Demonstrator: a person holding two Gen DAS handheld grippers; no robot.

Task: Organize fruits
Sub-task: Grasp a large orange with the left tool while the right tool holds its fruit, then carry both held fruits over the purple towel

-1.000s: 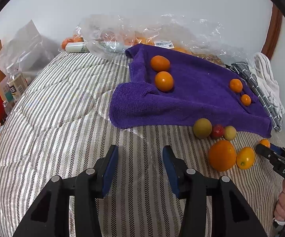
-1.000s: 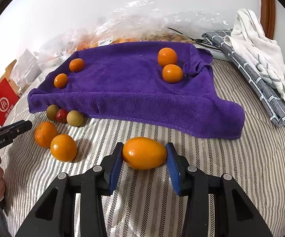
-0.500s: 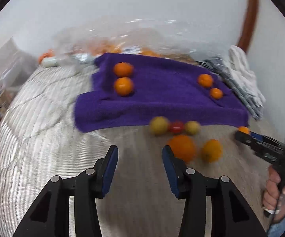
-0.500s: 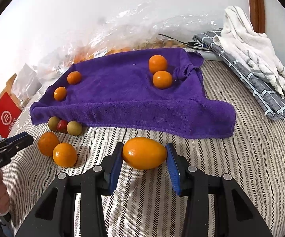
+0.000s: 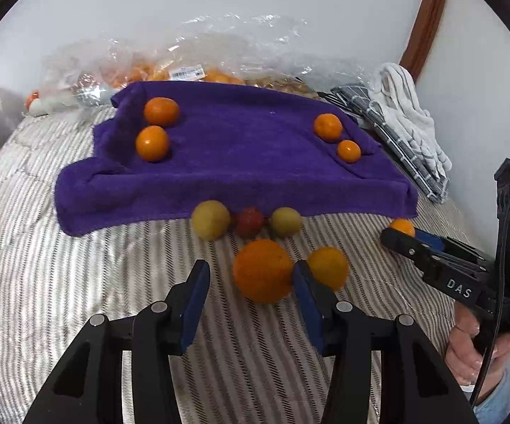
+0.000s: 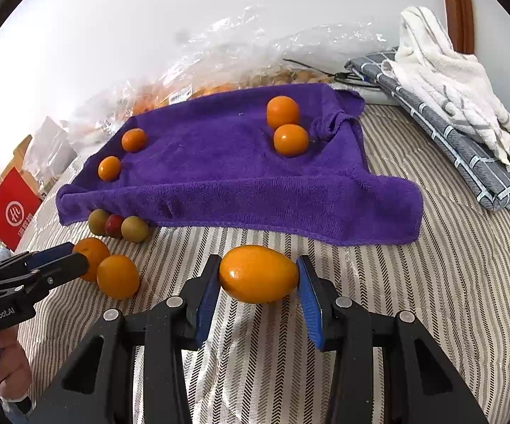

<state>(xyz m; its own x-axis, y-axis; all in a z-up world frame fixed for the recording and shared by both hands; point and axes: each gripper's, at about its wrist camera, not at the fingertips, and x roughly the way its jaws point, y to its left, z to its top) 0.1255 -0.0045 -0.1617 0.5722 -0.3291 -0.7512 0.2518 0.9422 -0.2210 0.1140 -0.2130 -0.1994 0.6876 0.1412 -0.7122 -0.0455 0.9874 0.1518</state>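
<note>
left tongs [image 5: 249, 284] opening, now around big orange [image 5: 262, 270], previously bare bedding

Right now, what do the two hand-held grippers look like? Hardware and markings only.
Both are matte black plastic with silver pivot screws and blue pads on the fingers. The left hand-held gripper reads "GenRobot.AI" on its side in the right wrist view; the right hand-held gripper reads "DAS" in the left wrist view, with a thin black cable beside its handle.

Purple towel [image 5: 240, 162] (striped bedspread [image 5: 60, 282]).
</note>
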